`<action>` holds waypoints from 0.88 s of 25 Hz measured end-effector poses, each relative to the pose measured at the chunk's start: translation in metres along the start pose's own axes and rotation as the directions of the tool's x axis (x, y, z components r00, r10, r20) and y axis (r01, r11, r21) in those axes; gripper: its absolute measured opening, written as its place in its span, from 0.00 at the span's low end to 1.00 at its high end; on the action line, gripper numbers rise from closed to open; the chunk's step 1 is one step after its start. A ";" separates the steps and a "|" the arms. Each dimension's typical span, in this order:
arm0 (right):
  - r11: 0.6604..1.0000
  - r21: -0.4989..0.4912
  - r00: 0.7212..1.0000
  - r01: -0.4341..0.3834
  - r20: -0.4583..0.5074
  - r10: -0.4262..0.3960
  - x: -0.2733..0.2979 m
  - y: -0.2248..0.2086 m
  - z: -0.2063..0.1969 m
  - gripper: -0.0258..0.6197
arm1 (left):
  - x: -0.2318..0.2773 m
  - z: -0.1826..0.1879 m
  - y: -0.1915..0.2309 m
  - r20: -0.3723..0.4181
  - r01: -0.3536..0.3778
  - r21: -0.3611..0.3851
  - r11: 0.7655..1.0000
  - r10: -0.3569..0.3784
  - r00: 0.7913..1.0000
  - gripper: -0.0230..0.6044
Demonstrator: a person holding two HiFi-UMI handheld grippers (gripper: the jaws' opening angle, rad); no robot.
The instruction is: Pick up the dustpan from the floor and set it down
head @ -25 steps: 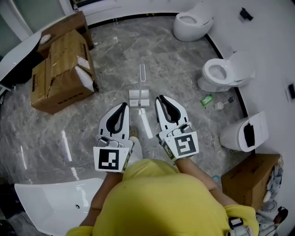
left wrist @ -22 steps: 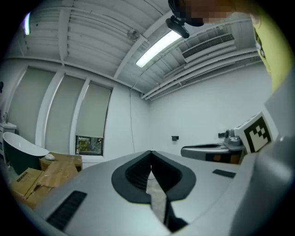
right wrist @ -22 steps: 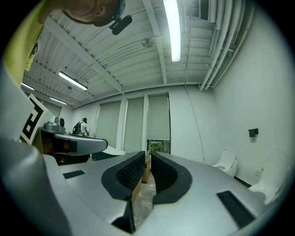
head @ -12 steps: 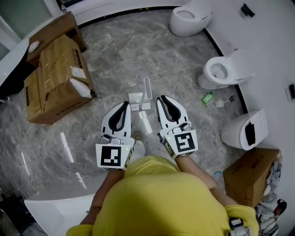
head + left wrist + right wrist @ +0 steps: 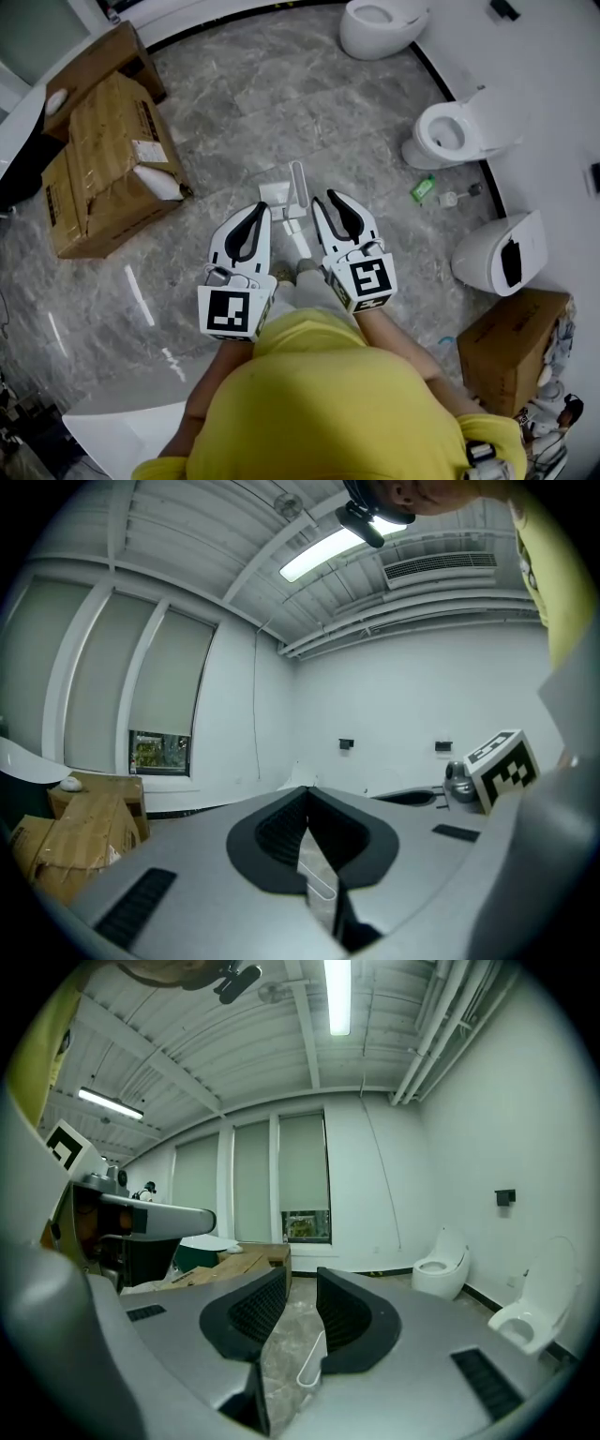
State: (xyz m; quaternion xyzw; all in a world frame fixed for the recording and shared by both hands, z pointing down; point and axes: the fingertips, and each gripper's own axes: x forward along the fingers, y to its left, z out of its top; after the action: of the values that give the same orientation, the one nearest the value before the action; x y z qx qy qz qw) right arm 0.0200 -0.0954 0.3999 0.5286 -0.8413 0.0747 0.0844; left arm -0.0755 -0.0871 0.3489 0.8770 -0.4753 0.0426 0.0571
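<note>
A white dustpan (image 5: 277,196) stands on the grey marble floor with its long looped handle (image 5: 298,182) upright. In the head view both grippers are side by side just short of it, apart from it. My left gripper (image 5: 263,207) is at the pan's near left; its jaws meet at the tips (image 5: 307,790), with nothing held. My right gripper (image 5: 329,198) is to the right of the handle, and its jaws are opening with a narrow gap (image 5: 302,1275) and nothing between them. The handle's loop (image 5: 312,1365) shows on the floor beyond that gap.
Torn cardboard boxes (image 5: 103,164) lie at the left. Toilets (image 5: 455,136) (image 5: 380,26) (image 5: 497,258) line the curved right wall, with a green bottle (image 5: 421,188) on the floor beside them. Another box (image 5: 511,342) is at the lower right and a white tub (image 5: 98,427) at the lower left.
Both grippers have moved forward and down toward the dustpan, so its handle now stands between their tips in the head view. The right jaws have parted slightly.
</note>
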 end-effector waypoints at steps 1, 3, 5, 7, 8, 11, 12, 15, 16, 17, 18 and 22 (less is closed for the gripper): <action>1.000 0.006 1.000 -0.004 -0.013 0.004 0.003 -0.002 -0.004 0.22 | 0.003 -0.001 0.000 -0.005 -0.001 -0.001 1.000 0.001 1.000 0.04; 1.000 0.013 0.999 -0.017 -0.040 0.018 0.009 -0.004 -0.012 0.24 | 0.009 0.000 0.002 -0.015 -0.005 -0.001 1.000 0.005 1.000 0.04; 0.999 0.017 0.997 -0.030 -0.069 0.031 0.016 -0.005 -0.020 0.25 | 0.013 -0.002 0.003 -0.021 -0.001 0.000 1.000 0.001 1.000 0.04; 0.999 0.026 0.994 -0.041 -0.099 0.043 0.022 -0.008 -0.030 0.26 | 0.019 -0.007 0.002 -0.033 0.001 -0.007 1.000 -0.001 0.999 0.04; 0.998 0.030 0.992 -0.046 -0.117 0.049 0.026 -0.010 -0.037 0.27 | 0.022 -0.010 0.001 -0.043 0.003 -0.010 1.000 -0.003 0.999 0.04; 0.997 0.043 0.980 -0.065 -0.187 0.072 0.037 -0.014 -0.061 0.29 | 0.029 -0.017 -0.001 -0.072 0.010 -0.012 1.000 -0.011 0.997 0.04; 0.996 0.047 0.974 -0.071 -0.213 0.080 0.041 -0.015 -0.070 0.30 | 0.032 -0.020 -0.001 -0.081 0.010 -0.010 1.000 -0.011 0.997 0.04; 0.995 0.061 0.952 -0.075 -0.293 0.089 0.053 -0.019 -0.095 0.34 | 0.040 -0.027 0.001 -0.104 0.003 -0.004 1.000 -0.003 0.995 0.04; 0.995 0.064 0.944 -0.072 -0.317 0.088 0.058 -0.020 -0.103 0.34 | 0.043 -0.029 0.003 -0.112 0.000 -0.003 1.000 -0.001 0.994 0.04; 0.995 0.068 0.937 -0.068 -0.339 0.087 0.062 -0.020 -0.110 0.35 | 0.045 -0.031 0.004 -0.119 -0.002 -0.002 1.000 0.001 0.993 0.04; 0.995 0.075 0.929 -0.064 -0.360 0.087 0.067 -0.020 -0.118 0.37 | 0.047 -0.033 0.005 -0.125 -0.004 -0.001 1.000 0.003 0.992 0.04; 0.992 0.122 0.894 -0.041 -0.439 0.091 0.083 -0.020 -0.147 0.43 | 0.054 -0.036 0.008 -0.139 -0.006 0.004 1.000 0.007 0.990 0.04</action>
State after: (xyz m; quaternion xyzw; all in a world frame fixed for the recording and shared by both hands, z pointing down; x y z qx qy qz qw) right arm 0.0115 -0.1451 0.5620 0.4727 -0.8120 0.2420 0.2421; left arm -0.0534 -0.1309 0.3921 0.8704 -0.4729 0.1048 0.0886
